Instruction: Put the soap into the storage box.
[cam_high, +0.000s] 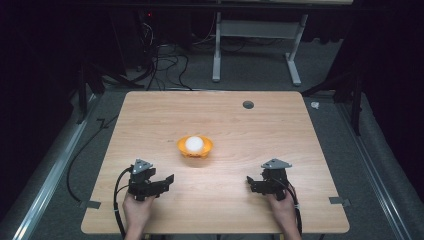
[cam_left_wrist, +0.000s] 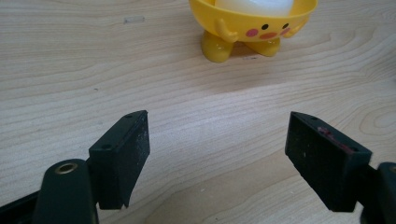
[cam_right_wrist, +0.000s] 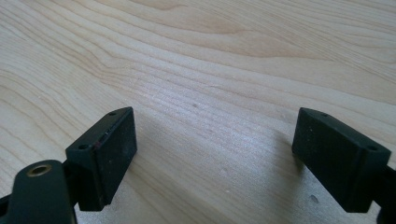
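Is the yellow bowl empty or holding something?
Holding something: a white ball sits inside the yellow bowl, which stands upright on its feet on the table.

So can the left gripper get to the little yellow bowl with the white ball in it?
Probably yes. The left gripper has its jaws wide open and points toward the yellow bowl, with bare table between them. Nothing stands in the way.

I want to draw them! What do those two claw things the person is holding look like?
The left gripper and right gripper are black, each with two blocky, flat-faced jaws. A grey three-cornered plate sits on top of each, and a black cable trails back from each. A brass-coloured ring shows near one jaw.
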